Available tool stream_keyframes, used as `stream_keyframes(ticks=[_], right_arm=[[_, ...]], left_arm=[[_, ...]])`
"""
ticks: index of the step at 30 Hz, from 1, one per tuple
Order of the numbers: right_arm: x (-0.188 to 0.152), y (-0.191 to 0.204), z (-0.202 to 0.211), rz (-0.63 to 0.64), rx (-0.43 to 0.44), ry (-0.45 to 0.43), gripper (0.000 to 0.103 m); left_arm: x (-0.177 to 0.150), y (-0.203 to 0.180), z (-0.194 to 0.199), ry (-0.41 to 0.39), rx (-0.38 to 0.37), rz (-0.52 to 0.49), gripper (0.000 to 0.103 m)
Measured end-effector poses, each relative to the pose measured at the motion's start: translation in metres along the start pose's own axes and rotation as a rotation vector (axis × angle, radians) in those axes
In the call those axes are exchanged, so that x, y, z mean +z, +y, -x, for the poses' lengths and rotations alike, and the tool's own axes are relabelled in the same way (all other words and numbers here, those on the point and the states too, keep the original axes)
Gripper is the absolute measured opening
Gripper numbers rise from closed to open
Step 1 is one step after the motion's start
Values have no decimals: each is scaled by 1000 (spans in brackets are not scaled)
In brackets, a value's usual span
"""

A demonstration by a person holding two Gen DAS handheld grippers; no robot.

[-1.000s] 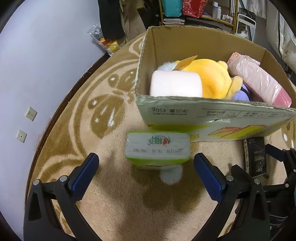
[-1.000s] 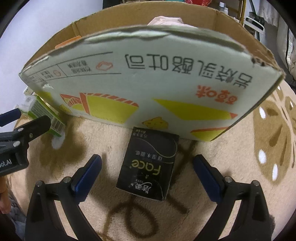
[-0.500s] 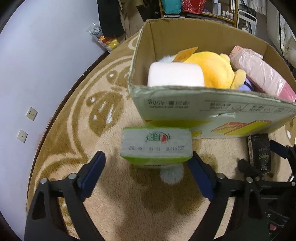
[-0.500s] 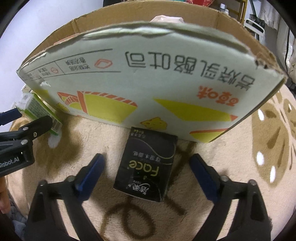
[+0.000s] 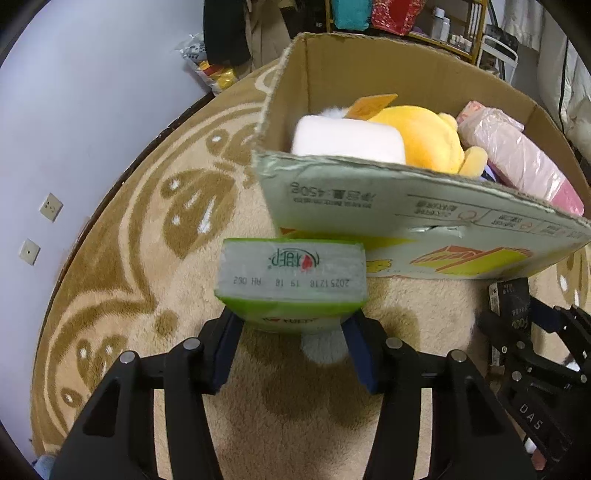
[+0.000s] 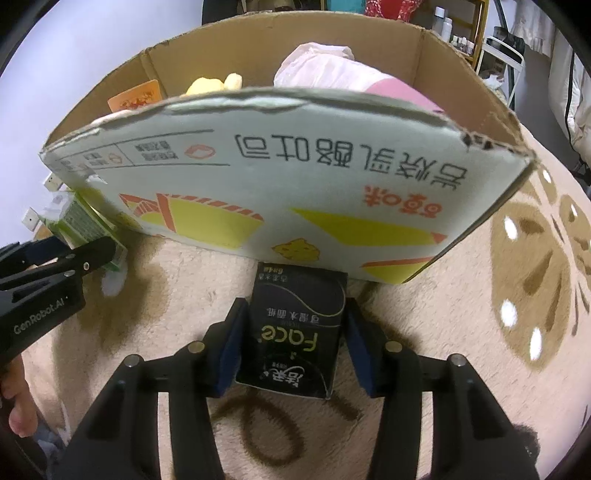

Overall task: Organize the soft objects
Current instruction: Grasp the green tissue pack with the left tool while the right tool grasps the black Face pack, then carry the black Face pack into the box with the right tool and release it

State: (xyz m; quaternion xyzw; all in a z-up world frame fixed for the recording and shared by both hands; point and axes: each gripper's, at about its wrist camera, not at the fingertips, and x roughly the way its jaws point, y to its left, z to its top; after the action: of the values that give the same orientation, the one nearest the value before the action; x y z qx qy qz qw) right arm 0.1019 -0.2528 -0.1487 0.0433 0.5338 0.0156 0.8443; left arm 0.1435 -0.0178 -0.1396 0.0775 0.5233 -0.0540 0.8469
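A green tissue pack (image 5: 291, 280) stands on the rug in front of a cardboard box (image 5: 424, 218). My left gripper (image 5: 291, 343) is shut on the green tissue pack at its lower sides. A black "Face" tissue pack (image 6: 295, 328) lies on the rug against the box (image 6: 280, 184). My right gripper (image 6: 293, 343) is shut on the black pack, both pads touching its sides. The box holds a white soft block (image 5: 347, 138), a yellow plush toy (image 5: 424, 136) and a pink wrapped bundle (image 5: 517, 158).
A round beige and brown patterned rug (image 5: 129, 280) lies under everything. A white wall with sockets (image 5: 50, 206) is at the left. Shelves and hanging clothes (image 5: 406, 18) stand behind the box. The left gripper's body (image 6: 48, 288) shows at the left of the right wrist view.
Both grippers moved forward and closed from wide open onto their packs: the left onto the green pack, the right onto the black pack.
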Motion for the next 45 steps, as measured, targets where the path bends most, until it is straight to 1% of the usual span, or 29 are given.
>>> stream_keyframes(ticks=[5,8,11,12,16,23,27,31,35,37,39,45], right_arm=[[-2,4,11,9,14,-22,52],[-4,6,19,8,23,-35,51],[-7,4,29,0,25,-50,51],[-1,-3,28,-4,28,-56,51],[1,-4,44,-7,38,-101,51],[2,3,68,12,39,-173,51],[6,4,85,21,43,-220,51],[7,8,101,18,48,-268,51],[10,5,115,5,66,-318,51],[13,4,121,-5,83,-343,51],[13,3,126,-5,79,-362,51],[22,4,140,-9,86,-428,51]], left_arm=[[-1,8,10,-22,4,16,51],[-2,7,17,-34,8,16,51],[-3,5,23,-50,27,2,51],[-3,4,25,-54,32,-3,51],[-4,0,35,-74,59,-29,51],[-6,2,52,-107,81,-52,51],[-6,8,71,-157,93,-42,51],[0,15,90,-218,82,-16,51],[4,20,108,-286,114,-15,51],[7,23,115,-312,115,1,51],[12,28,122,-334,105,22,51],[18,30,131,-377,108,35,51]])
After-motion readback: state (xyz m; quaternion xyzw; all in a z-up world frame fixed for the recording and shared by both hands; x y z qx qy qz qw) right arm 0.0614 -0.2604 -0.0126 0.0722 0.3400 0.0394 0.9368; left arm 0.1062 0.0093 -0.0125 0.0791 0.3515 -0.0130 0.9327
